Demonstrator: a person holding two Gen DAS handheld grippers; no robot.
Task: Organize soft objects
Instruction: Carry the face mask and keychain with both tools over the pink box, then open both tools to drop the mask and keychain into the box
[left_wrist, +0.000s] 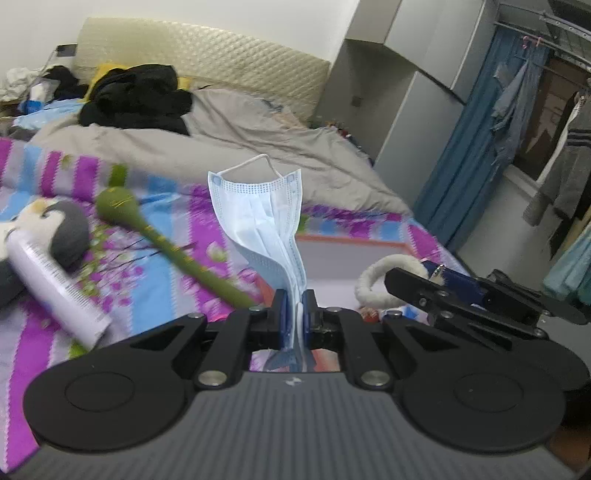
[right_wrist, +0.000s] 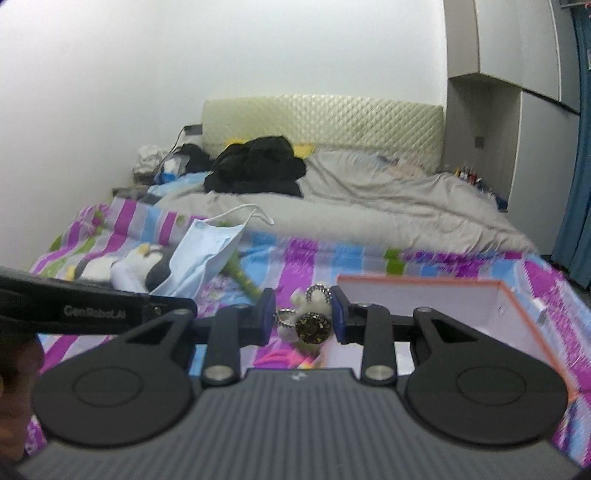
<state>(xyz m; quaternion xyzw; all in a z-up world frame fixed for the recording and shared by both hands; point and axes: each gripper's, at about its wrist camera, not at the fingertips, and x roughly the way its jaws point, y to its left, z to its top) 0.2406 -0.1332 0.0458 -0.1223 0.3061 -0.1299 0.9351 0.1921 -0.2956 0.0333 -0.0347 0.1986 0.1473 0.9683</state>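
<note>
My left gripper (left_wrist: 294, 314) is shut on a light blue face mask (left_wrist: 264, 218), held upright above the striped bedspread; the mask also shows in the right wrist view (right_wrist: 201, 254). My right gripper (right_wrist: 303, 317) is part open, and a white fluffy hair accessory with a dark glittery piece (right_wrist: 312, 325) sits between its jaws at the near left corner of the open orange-edged box (right_wrist: 424, 291). In the left wrist view the right gripper (left_wrist: 436, 280) holds a white fluffy loop (left_wrist: 384, 273) over that box (left_wrist: 354, 254). A plush penguin (left_wrist: 55, 225) lies at left.
A white tube (left_wrist: 55, 280) and a green long-handled brush (left_wrist: 162, 240) lie on the bedspread by the penguin. A grey duvet (left_wrist: 229, 147) and black clothes (left_wrist: 140, 96) lie toward the headboard. A wardrobe and blue curtain (left_wrist: 476, 140) stand at right.
</note>
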